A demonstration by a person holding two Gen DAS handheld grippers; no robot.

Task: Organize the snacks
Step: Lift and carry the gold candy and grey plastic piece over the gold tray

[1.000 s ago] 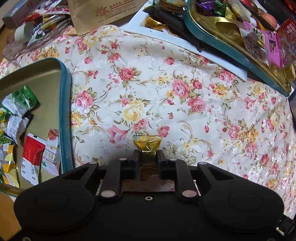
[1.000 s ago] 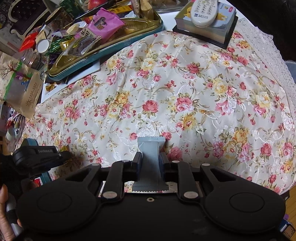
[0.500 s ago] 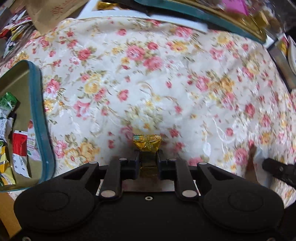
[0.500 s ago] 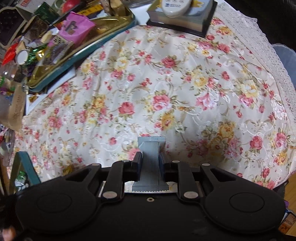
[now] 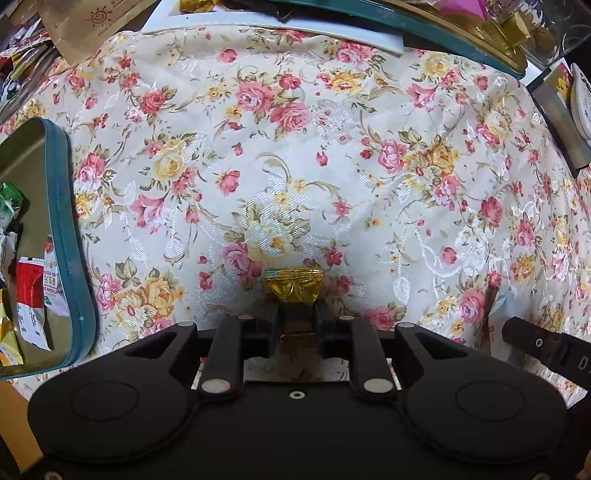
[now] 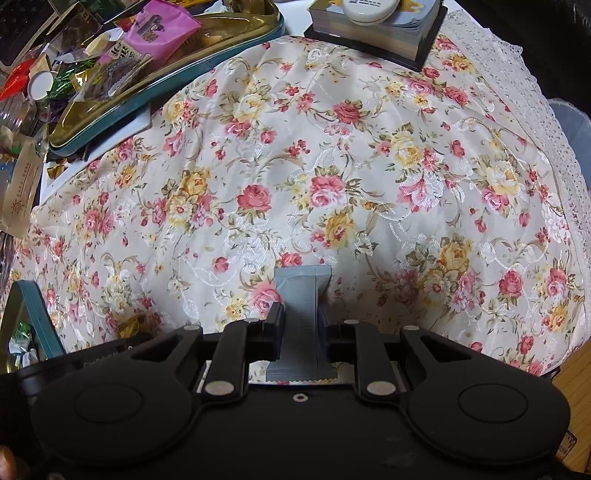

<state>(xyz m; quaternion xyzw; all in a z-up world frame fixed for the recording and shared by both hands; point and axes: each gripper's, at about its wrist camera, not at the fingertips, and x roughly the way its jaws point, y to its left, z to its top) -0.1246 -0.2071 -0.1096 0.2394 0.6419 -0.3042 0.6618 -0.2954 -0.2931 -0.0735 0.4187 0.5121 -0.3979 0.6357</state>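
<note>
My left gripper (image 5: pixel 298 314) points down over the floral tablecloth (image 5: pixel 295 166) with a gold-wrapped candy (image 5: pixel 294 284) between its fingers. Its jaws are opening a little, and the pads still touch the wrapper. The candy's flared end sticks out just above the cloth. My right gripper (image 6: pixel 301 314) is shut on a grey snack packet (image 6: pixel 303 291), which also hangs close over the cloth. A teal-rimmed tin (image 5: pixel 79 288) with green, red and white packets lies at the left. A second teal tray (image 6: pixel 166 77) piled with snacks lies at the back.
A brown paper bag (image 5: pixel 92 26) and a white board (image 5: pixel 277 29) lie at the far edge. A book with a white remote on it (image 6: pixel 380 33) sits at the back right. A lace border (image 6: pixel 535 122) marks the table's right edge.
My left gripper has carried the gold candy to the right, away from the teal tin. The right gripper has barely shifted and now shows at the left view's right edge.
</note>
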